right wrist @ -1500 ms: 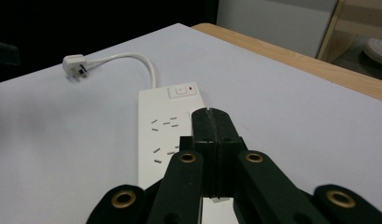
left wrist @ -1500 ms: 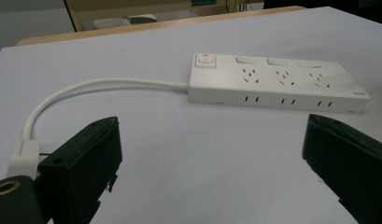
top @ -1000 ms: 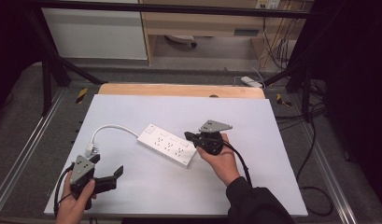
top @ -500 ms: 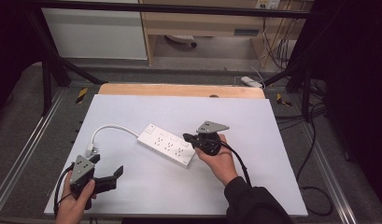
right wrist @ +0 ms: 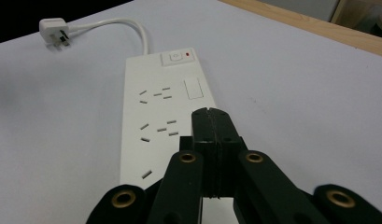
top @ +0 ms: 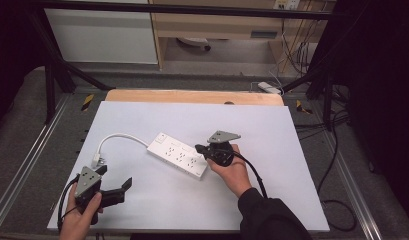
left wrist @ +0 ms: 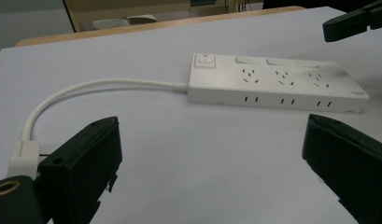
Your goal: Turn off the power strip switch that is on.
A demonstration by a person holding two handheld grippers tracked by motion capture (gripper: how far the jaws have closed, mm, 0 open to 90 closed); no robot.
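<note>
The right claw (top: 199,148) hovered clenched and empty over the right end of the flat white plastic power strip (top: 178,155) lying mid-tabletop (top: 292,150), while the left claw (top: 114,180), spread wide, waited near-left beside the white plug (top: 96,160).

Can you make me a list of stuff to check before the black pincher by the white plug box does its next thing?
1. Right gripper shut with nothing between its jaws: ok.
2. Its tip is over the near end of the power strip: ok; whether it touches, cannot tell.
3. Power strip lies flat on the white table sheet, sockets up: ok.
4. Left gripper is open and away from the strip: ok.
5. The plug lies loose on the sheet, in no socket: ok.
6. The white cord curves away from both grippers: ok.
</note>
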